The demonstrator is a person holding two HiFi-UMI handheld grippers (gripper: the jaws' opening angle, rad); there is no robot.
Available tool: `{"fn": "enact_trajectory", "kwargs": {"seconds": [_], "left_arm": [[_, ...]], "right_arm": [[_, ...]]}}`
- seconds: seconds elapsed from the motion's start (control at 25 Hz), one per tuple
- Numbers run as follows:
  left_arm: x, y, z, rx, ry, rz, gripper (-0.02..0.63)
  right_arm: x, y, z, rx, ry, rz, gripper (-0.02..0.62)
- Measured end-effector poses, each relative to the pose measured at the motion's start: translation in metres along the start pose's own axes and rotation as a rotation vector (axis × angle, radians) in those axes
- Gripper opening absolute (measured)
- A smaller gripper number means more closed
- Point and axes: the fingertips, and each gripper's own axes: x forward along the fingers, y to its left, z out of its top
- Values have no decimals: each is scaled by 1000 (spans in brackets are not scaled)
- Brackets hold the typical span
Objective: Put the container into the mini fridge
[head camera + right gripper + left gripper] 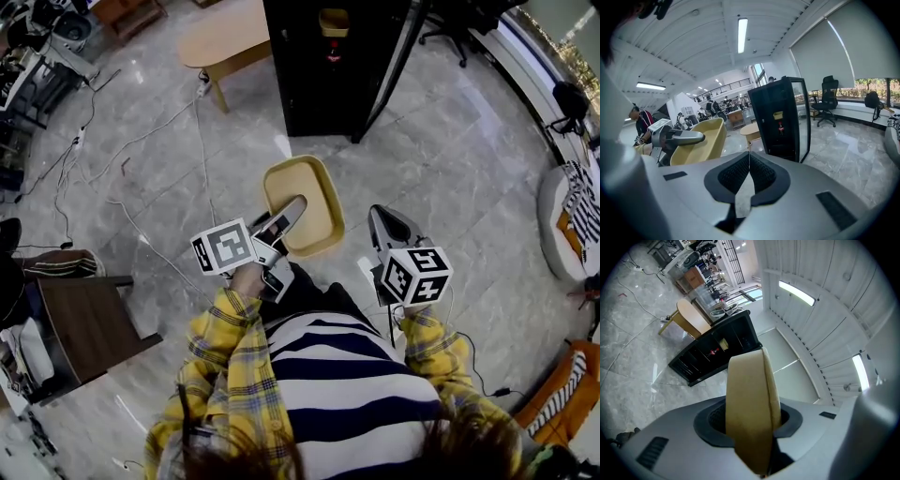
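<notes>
The left gripper [289, 214] is closed on one wall of the beige plastic container [325, 199], which it holds in the air above the marble floor [450, 169], in front of the person. On the right, the right gripper [390, 225] has its jaws together and carries nothing. The black mini fridge [323, 70] stands ahead, well apart, with its glass door [802, 117] open. I judge that picking up is done; carrying the container over and placing it inside remain.

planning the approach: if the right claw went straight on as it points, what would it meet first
Probably the black mini fridge, near its left edge. It might just miss and reach the small wooden table beyond; depth is unclear.
</notes>
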Motion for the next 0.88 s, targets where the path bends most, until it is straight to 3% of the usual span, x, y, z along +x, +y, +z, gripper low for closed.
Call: {"fn": "enact_trajectory", "kwargs": {"seconds": [0.4,0.88], "left_arm": [[31,26,28,-10,11,20,164],[88,55,96,-37,41,3,164]], "right_arm": [[40,-15,19,-13,19,-19,28],[101,-33,69,-34,25,-61,28]]}}
